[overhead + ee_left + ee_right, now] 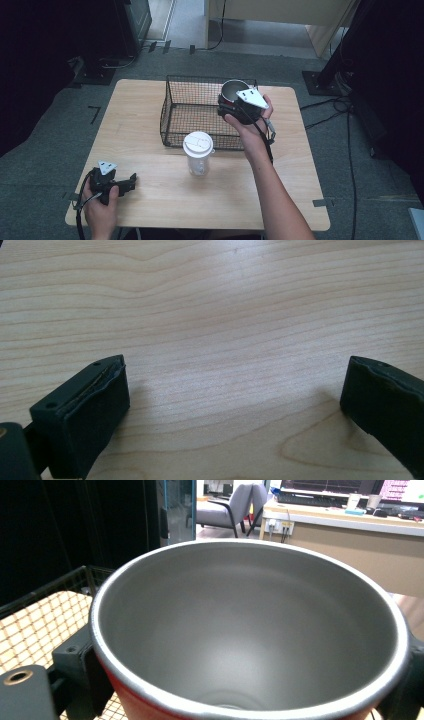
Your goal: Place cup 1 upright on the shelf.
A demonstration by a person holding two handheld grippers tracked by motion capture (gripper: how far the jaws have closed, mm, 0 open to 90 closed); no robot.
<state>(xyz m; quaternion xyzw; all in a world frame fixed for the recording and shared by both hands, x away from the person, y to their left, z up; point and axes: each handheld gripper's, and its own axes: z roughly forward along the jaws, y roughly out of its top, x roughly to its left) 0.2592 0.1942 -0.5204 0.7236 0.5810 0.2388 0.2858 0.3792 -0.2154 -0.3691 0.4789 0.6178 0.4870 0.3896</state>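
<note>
Red-walled steel cup (232,90) sits in your right gripper (239,106), held over right end of wire basket (176,118) in high view. White-lidded tumbler (198,152) stands on table (280,170) just before basket. Your left gripper (131,181) rests at near left corner.

Left gripper view: jaws spread wide over bare wood, nothing between.

Right gripper view: cup (250,630) upright, mouth open, empty; your jaws press its wall from both sides, basket mesh (35,622) behind left.

Matt metal cup (250,630); pale smooth wood table (225,315); black wire basket (195,112).
</note>
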